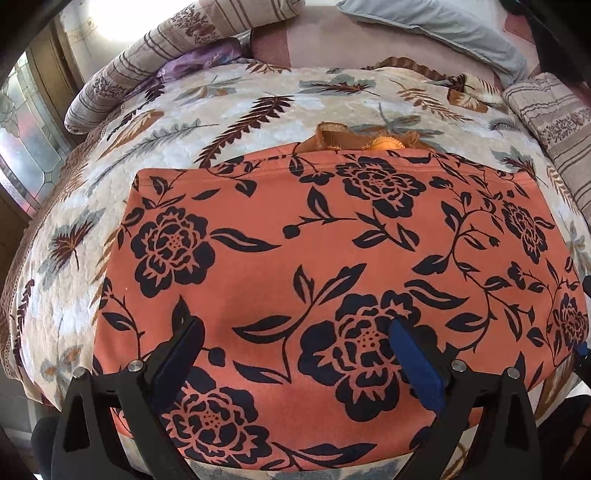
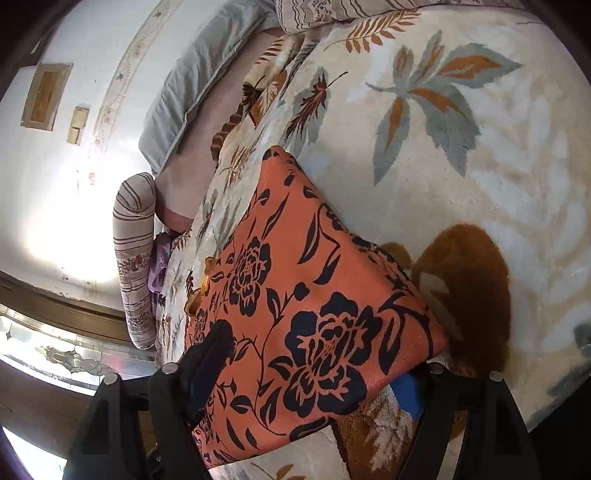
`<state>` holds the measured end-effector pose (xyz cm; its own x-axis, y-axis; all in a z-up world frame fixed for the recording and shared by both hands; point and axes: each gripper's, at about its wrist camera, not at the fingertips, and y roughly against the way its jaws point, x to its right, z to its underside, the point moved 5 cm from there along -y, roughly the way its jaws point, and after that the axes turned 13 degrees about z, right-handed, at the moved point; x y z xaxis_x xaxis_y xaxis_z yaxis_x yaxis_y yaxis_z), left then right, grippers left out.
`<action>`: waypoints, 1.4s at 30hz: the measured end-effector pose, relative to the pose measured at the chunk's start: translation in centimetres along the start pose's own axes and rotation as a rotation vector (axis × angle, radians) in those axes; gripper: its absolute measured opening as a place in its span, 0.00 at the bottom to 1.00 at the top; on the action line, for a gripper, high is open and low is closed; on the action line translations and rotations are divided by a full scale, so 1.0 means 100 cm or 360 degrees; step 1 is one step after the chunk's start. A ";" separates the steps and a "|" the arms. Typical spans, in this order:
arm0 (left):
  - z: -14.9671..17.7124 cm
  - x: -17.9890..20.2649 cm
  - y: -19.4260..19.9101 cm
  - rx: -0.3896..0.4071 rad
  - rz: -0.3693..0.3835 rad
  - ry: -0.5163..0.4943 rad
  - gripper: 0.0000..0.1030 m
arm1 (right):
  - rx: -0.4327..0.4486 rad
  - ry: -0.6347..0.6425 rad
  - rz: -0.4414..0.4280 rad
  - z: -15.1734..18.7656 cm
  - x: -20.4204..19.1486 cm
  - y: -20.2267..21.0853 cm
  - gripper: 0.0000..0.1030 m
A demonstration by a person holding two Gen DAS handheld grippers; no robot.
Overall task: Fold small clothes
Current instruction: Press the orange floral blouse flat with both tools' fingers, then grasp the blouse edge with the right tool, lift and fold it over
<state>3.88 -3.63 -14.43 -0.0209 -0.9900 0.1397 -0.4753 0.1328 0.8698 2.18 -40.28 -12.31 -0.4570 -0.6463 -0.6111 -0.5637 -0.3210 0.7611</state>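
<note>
Left wrist view shows the left gripper [image 1: 295,347] spread wide above the orange garment [image 1: 332,258] on the bedspread [image 1: 258,110]; right gripper [image 2: 314,358] straddles its edge unclosed, so pinching likely precedes the next fold.

You have bright daylight in both views. Up and to the left of your left gripper [image 1: 295,341], the window [image 1: 26,122] lets in a glare that burns out the wall [image 1: 110,14] beyond it. Left of your right gripper [image 2: 314,363], the same glare washes the wall [image 2: 62,221] white. Shadows are soft and faint. The bedspread [image 1: 155,147] bows hard toward the dark, vignetted corners. Close-up gripper fingers [image 2: 207,362] look slightly soft; the rest is fairly sharp.
</note>
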 end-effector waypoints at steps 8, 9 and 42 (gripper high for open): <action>0.000 -0.004 -0.010 -0.0032 0.0009 0.0007 0.97 | 0.0012 0.0015 0.0014 -0.001 -0.001 0.000 0.79; 0.001 -0.005 -0.012 -0.0035 0.0015 0.0010 0.97 | 0.0012 0.0015 0.0018 -0.002 -0.002 0.000 0.79; 0.000 -0.010 -0.018 0.0007 0.0049 -0.0035 1.00 | -0.0022 0.0160 0.0194 -0.012 -0.020 -0.028 0.44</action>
<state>4.75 -2.87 -16.13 -0.0550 -0.9863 0.1555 -0.4777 0.1628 0.8633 5.49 -38.91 -12.91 -0.4498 -0.7468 -0.4899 -0.4986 -0.2451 0.8315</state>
